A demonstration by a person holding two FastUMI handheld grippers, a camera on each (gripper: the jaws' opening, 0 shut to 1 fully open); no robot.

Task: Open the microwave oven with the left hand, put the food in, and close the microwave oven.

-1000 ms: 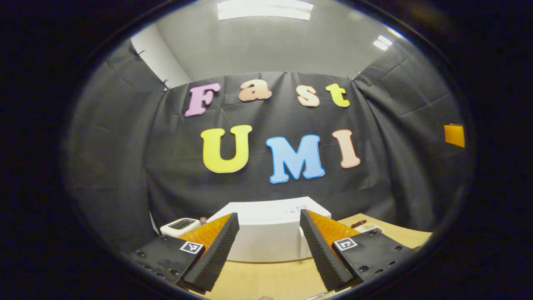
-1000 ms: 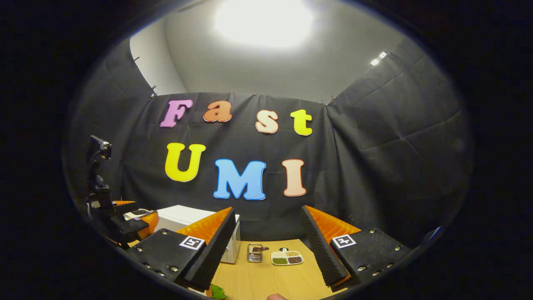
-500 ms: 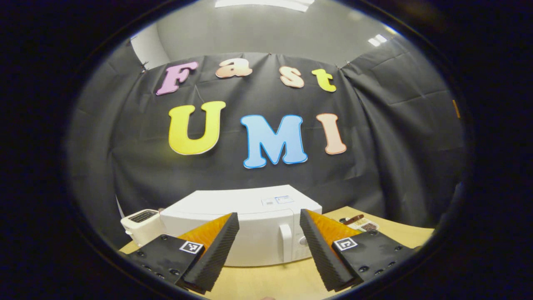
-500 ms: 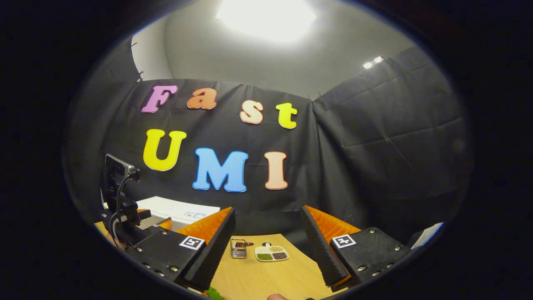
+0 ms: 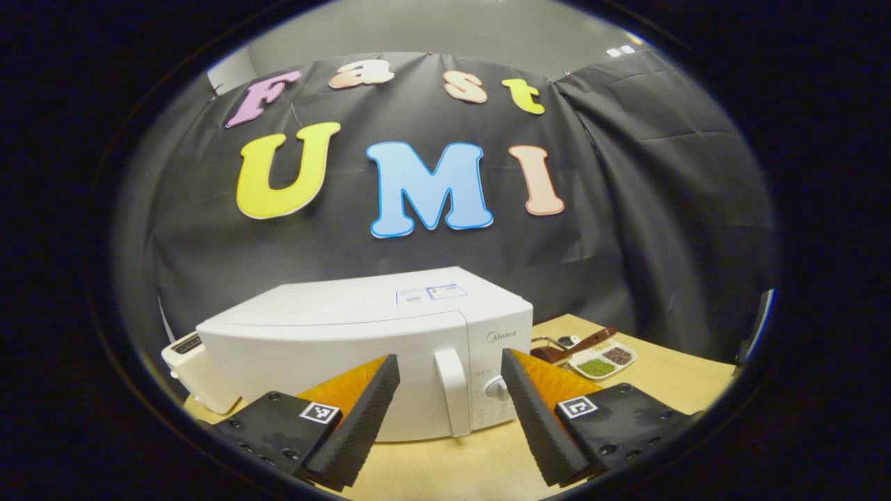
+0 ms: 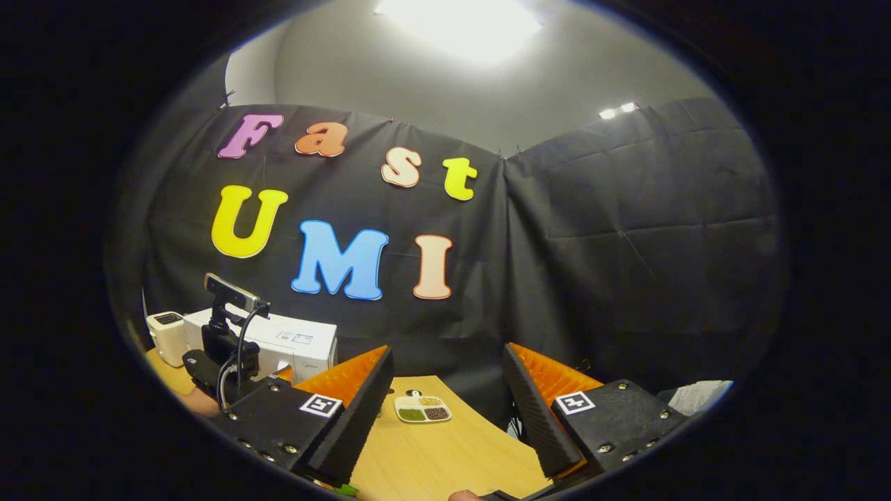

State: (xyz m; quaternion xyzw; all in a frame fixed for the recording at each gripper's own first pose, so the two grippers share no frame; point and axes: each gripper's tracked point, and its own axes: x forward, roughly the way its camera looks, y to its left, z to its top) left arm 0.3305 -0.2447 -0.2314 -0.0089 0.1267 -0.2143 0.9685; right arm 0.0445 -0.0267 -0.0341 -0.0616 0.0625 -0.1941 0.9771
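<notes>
here, left gripper point(image 5: 450, 410) hovered spread wide, empty, just in front of white microwave point(image 5: 362, 348) on wooden table point(image 5: 668, 379). door shut; vertical handle point(image 5: 451, 390) sat between fingers point(image 5: 362, 417), apart from both. toaster point(image 5: 191, 372) stood beside microwave on its far side; divided dish point(image 5: 602, 362) of grains lay past its knob side. right gripper point(image 6: 449, 417) also spread, empty, above table, well apart from microwave point(image 6: 292, 344). which item was food: could not tell.

one microwave oven point(image 5: 362, 348), one toaster point(image 5: 193, 372), one divided dish point(image 5: 600, 362), two tongs point(image 5: 449, 417) point(image 6: 445, 410).
</notes>
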